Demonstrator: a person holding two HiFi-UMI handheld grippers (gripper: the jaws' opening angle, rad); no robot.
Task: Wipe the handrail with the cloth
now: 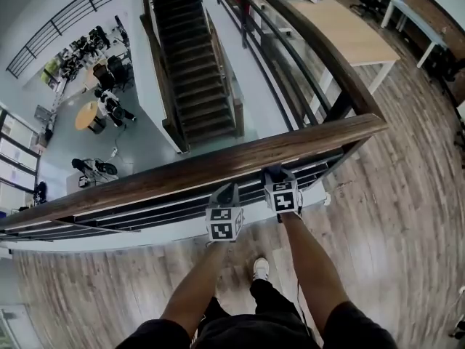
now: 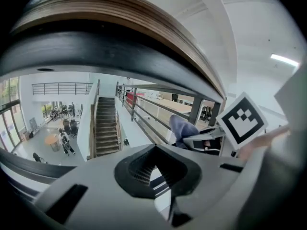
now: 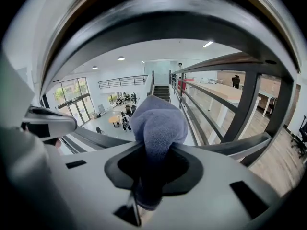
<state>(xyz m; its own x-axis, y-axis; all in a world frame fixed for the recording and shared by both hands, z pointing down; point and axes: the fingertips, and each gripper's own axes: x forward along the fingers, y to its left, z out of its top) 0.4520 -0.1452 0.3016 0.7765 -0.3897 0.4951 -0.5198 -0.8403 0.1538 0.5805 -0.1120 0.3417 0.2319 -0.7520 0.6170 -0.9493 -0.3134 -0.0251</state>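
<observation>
The wooden handrail (image 1: pixel 218 162) runs across the balcony edge, over dark metal bars. Both grippers sit just under it on my side. My right gripper (image 1: pixel 276 177) is shut on a blue-grey cloth (image 3: pixel 158 123), which bulges out past the jaws and points up at the rail's underside (image 3: pixel 163 18). The left gripper (image 1: pixel 229 191) is beside it, shut and holding nothing. In the left gripper view the rail (image 2: pixel 115 13) arches overhead, and the cloth (image 2: pixel 183 127) shows to the right in the other gripper. The head view hardly shows the cloth.
Beyond the rail is an open drop to a lower floor with people at tables (image 1: pixel 94 111) and a staircase (image 1: pixel 196 71). A second rail (image 1: pixel 320 42) meets the first at a corner on the right. A long wooden table (image 1: pixel 349 27) stands behind it. My shoe (image 1: pixel 260 269) is on wood flooring.
</observation>
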